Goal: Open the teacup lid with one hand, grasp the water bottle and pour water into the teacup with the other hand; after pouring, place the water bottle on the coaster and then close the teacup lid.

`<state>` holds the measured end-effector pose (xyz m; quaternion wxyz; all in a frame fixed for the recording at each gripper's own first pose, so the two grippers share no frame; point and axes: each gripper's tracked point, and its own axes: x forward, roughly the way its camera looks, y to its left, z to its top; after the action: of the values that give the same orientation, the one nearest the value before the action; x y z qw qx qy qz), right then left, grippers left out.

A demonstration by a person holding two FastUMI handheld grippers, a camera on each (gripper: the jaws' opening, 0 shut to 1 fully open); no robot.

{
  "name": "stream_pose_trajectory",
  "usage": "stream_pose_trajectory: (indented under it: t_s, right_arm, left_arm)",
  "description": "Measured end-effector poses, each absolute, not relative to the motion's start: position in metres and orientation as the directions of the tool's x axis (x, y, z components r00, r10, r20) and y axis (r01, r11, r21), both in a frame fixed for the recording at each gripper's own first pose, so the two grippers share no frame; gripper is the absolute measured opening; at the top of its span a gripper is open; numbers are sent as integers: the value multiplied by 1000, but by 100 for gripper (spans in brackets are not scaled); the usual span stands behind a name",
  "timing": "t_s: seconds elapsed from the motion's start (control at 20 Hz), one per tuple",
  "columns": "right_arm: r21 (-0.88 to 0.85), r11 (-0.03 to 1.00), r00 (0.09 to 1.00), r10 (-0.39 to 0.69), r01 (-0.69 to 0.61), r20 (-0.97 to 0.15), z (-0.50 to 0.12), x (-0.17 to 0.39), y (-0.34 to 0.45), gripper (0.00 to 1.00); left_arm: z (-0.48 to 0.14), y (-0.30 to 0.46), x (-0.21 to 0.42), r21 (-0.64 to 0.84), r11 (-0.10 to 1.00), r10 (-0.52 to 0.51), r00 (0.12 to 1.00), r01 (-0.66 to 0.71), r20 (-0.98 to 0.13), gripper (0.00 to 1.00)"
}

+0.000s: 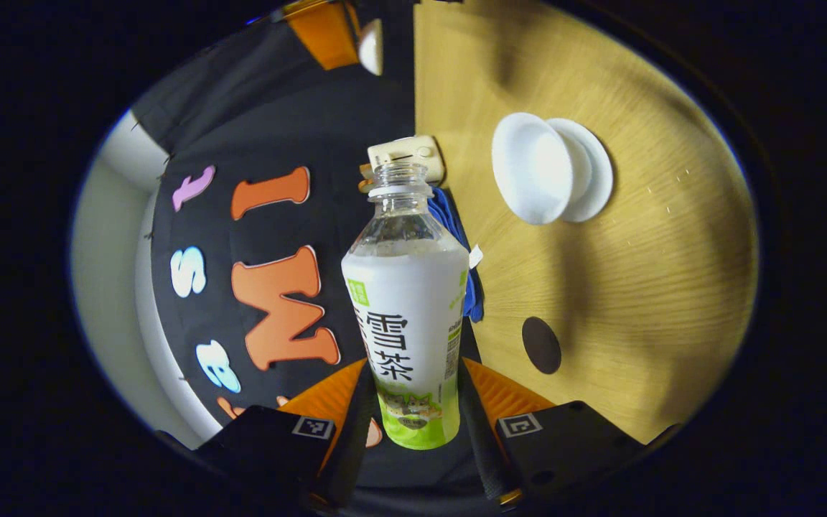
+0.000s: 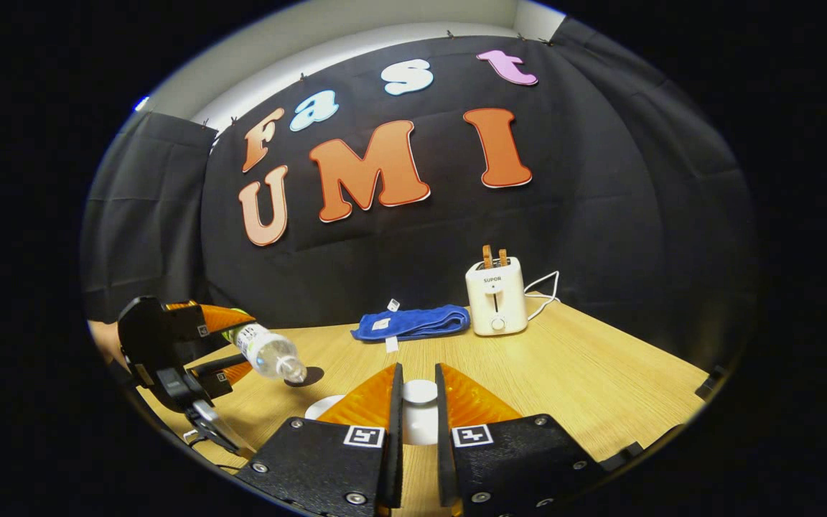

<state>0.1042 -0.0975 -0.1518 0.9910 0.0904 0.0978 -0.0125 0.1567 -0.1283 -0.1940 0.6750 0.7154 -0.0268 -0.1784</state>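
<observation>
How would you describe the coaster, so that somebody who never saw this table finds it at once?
Start from the wooden table and find the white teacup on its saucer. Aside from the cup, on bare wood, lies the coaster, a small dark flat disc with nothing on it. The water bottle in the left gripper is tilted above the table; everything else nearby is white, blue or stands tall.

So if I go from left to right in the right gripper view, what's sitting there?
Left gripper holding the bottle, then the dark coaster, the blue towel, the white toaster and its cord.
</observation>
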Motion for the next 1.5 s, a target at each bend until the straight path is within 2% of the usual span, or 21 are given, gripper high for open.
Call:
stream_pose_trajectory:
  t_s: [0.15, 0.3, 0.45, 0.5, 0.6, 0.65, 0.8, 1.05, 1.3, 1.5]
  right_arm:
    - [178, 984, 981, 9, 26, -193, -152, 111, -87, 20]
    - [152, 988, 982, 18, 11, -188, -151, 119, -73, 20]
    - [147, 989, 982, 42, -15, -185, -150, 129, -53, 20]
    - [142, 990, 981, 49, -23, -186, -150, 132, -47, 20]
    - [118, 992, 980, 69, -48, -184, -149, 139, -33, 20]
    - [110, 992, 979, 80, -60, -188, -150, 141, -27, 20]
    - [97, 992, 976, 98, -80, -195, -149, 147, -15, 20]
    - [89, 992, 977, 102, -86, -187, -148, 150, -14, 20]
    - [109, 991, 975, 93, -72, -201, -158, 153, -21, 20]
    - [102, 992, 970, 101, -80, -220, -171, 156, -24, 20]
  left_arm:
    - [-160, -122, 160, 985, 155, -319, 947, 83, -29, 67]
    - [-138, -99, 166, 890, 454, -254, 963, 40, 86, 66]
    - [-118, -82, 174, 676, 736, -173, 972, 20, 160, 65]
    - [-110, -77, 176, 594, 805, -149, 972, 13, 181, 68]
    - [-103, -65, 184, 431, 902, -122, 975, 32, 184, 65]
    - [-103, -62, 187, 363, 931, -108, 978, 37, 176, 68]
    - [-108, -50, 200, 127, 989, -96, 986, 79, 138, 66]
    - [-165, -42, 235, -132, 985, -113, 993, 109, -22, 67]
    - [-227, -56, 255, -182, 974, -167, 969, 134, -181, 67]
    - [-272, -61, 264, -166, 979, -168, 939, 122, -300, 69]
